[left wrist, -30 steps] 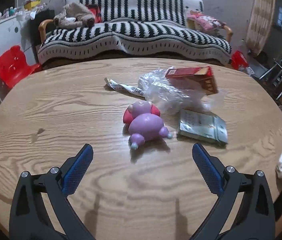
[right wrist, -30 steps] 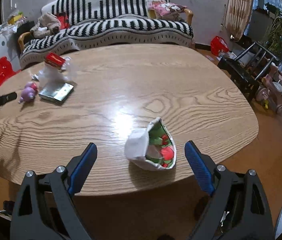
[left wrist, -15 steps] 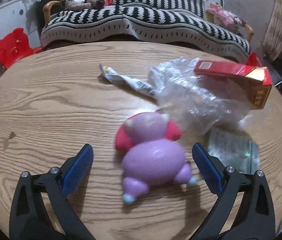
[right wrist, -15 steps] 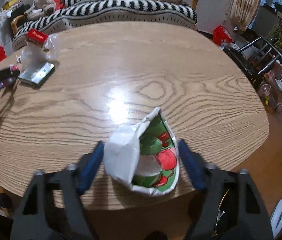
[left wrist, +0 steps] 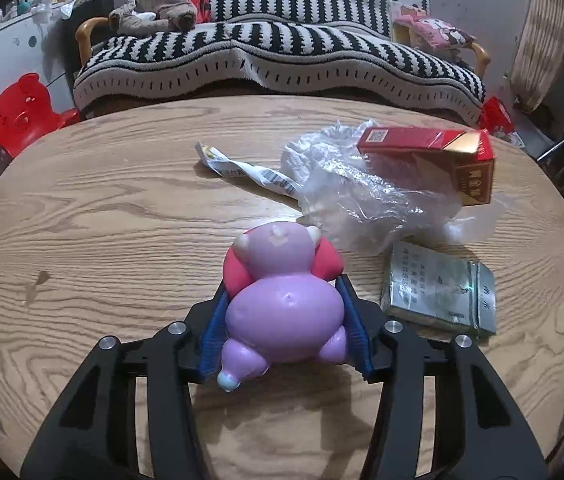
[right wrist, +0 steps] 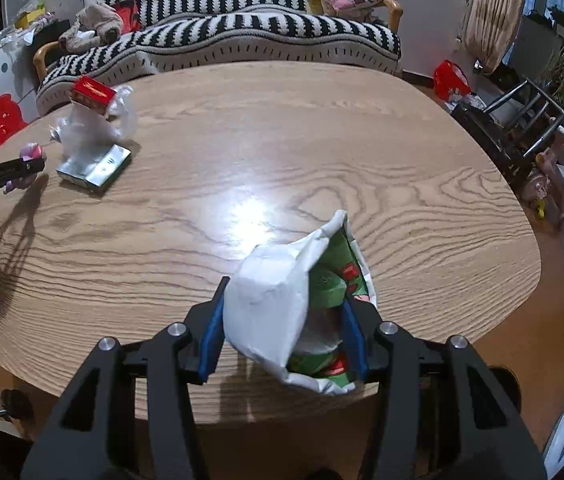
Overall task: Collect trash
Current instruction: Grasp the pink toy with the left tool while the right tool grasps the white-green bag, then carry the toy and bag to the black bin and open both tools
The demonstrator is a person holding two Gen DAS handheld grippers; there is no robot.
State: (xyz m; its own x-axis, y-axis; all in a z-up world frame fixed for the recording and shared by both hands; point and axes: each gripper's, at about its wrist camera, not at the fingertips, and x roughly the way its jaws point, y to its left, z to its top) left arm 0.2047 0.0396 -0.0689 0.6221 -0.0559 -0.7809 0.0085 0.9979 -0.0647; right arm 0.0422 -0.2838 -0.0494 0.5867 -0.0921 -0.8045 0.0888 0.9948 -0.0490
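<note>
Left gripper (left wrist: 283, 322): your jaws have just been closing and now pinch the purple toy pig (left wrist: 282, 300) by its sides on the wooden table (left wrist: 102, 216).
Right gripper (right wrist: 282, 330): jaws just closing, blue pads pressing the crumpled snack bag (right wrist: 282, 312) near the table's front edge.
Beyond the pig: clear plastic wrap (left wrist: 361, 196), red carton (left wrist: 433, 160), silver pack (left wrist: 437, 292).

The bench (left wrist: 102, 216) is light wood with dark wavy grain. On it lie a lilac and pink toy (left wrist: 282, 296), a red and gold carton (left wrist: 433, 152), clear plastic film (left wrist: 361, 200) and a silvery grey pack (left wrist: 437, 292). The crumpled wrapper (right wrist: 282, 304) is white outside, green and red inside. Behind stands a black-and-white striped sofa (left wrist: 282, 52).
</note>
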